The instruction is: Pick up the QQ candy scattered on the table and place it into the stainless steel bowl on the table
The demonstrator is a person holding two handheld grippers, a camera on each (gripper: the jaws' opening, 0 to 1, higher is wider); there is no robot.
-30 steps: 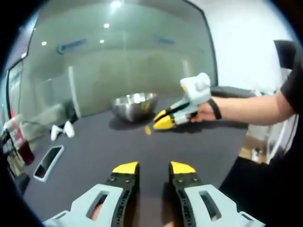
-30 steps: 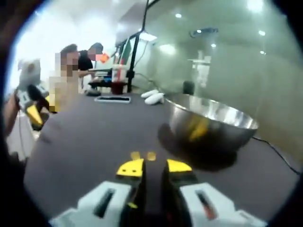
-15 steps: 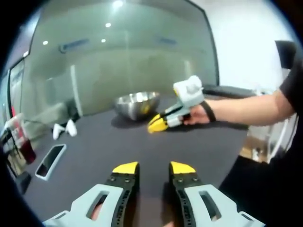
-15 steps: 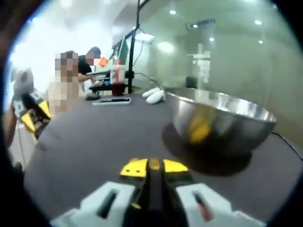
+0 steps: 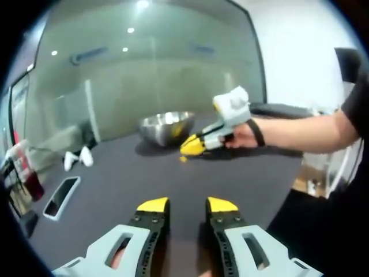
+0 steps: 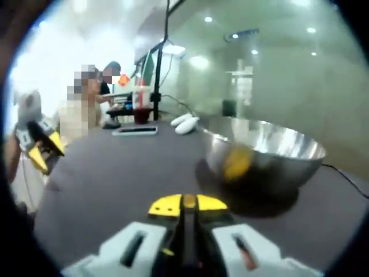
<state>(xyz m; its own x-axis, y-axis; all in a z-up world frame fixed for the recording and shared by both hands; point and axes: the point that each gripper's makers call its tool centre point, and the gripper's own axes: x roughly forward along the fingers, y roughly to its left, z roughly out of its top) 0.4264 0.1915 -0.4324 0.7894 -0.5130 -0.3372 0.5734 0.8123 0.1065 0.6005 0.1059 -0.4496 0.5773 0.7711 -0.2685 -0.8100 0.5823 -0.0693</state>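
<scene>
Right gripper (image 6: 181, 203) has its yellow tips pinched together on a small yellow QQ candy (image 6: 188, 201), the sweet just peeking out between them, and it hovers above the dark table (image 6: 109, 167) just short of the stainless steel bowl (image 6: 262, 156). The bowl stands upright ahead and to the right in the right gripper view, a yellow reflection glowing on its near wall. From the left gripper view that same right gripper (image 5: 192, 146) comes in from the right, held in a hand (image 5: 242, 135), tips low over the table (image 5: 115, 179) and just in front of the bowl (image 5: 164, 127); another yellow candy (image 5: 183, 158) lies on the tabletop right below those tips. The left gripper (image 5: 187, 204) sits well back from the action, jaws spread apart with nothing between them, and it appears at the far left of the right gripper view (image 6: 44, 148) too. Out by the table's far edge lie a dark phone (image 5: 59, 197) and a pair of white objects (image 5: 77, 157).
</scene>
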